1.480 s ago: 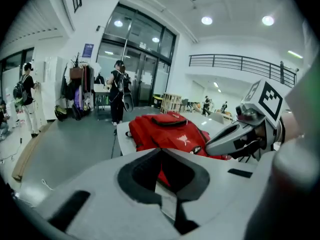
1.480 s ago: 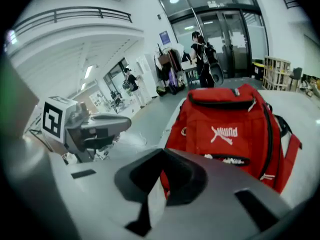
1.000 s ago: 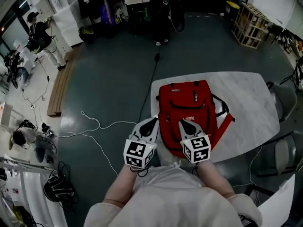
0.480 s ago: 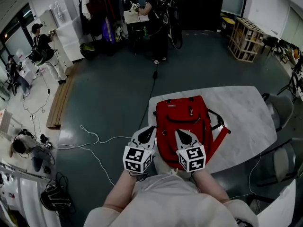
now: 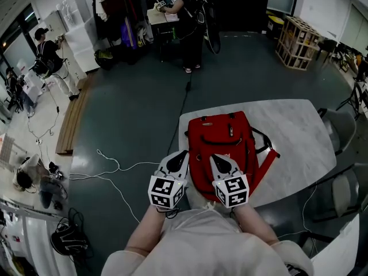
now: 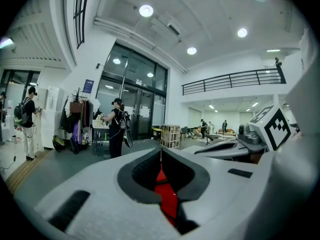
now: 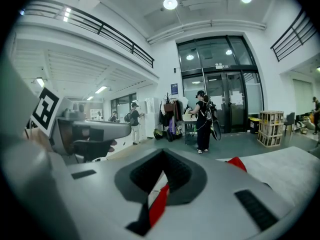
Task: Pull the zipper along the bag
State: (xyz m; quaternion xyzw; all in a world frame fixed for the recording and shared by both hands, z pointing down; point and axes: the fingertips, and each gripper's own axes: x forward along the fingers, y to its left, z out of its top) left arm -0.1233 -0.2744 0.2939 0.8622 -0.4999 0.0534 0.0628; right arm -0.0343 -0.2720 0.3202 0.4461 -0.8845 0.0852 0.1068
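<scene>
1. Both tongs sit closest to the person. The left gripper (image 5: 185, 153) has its jaws pressed together on nothing, at the near left corner of the bag (image 5: 221, 151). The right gripper (image 5: 212, 156) is likewise closed and empty, over the bag's near end.
2. The red bag lies flat on the white table (image 5: 293, 131), front face up. Its long axis runs straight away from the person, bottom end nearest.
3. Farther up, a dark curved zipper line (image 5: 221, 141) crosses the front. It is too small to tell whether it stands open or shut.
4. The carry handle (image 5: 230, 115) marks the far end, so the bag's top points away.
5. My judgement: closed, empty tongs short of the zipper fit either a pause ahead of taking the slider or one after letting it go. Any pull would need the jaws parted first.
</scene>
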